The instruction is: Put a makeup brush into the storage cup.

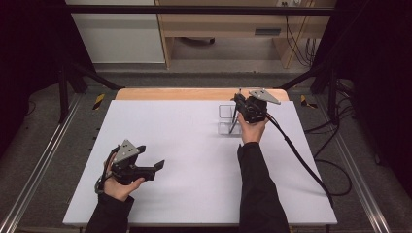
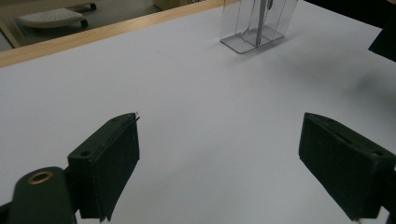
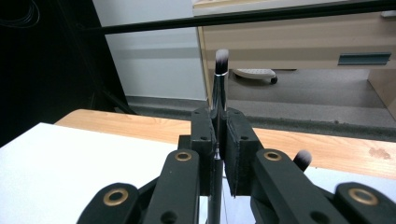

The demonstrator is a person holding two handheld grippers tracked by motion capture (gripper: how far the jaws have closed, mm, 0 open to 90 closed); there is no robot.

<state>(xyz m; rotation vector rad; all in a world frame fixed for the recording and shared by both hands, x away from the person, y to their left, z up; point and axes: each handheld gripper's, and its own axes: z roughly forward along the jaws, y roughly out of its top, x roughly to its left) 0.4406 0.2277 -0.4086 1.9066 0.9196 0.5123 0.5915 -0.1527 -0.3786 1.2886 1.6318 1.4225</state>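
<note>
Right tongs (image 3: 219, 154) pinch slim bristle-tipped brush (image 3: 220, 79)

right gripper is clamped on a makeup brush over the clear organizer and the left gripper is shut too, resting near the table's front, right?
Not quite: the left gripper is open, not shut. The left gripper view shows its fingers spread wide apart with bare table between them. The rest holds: the right gripper is clamped on a makeup brush over the clear organizer.

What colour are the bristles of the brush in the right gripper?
White with dark tips, on the makeup brush; clearest in the right gripper view.
</note>
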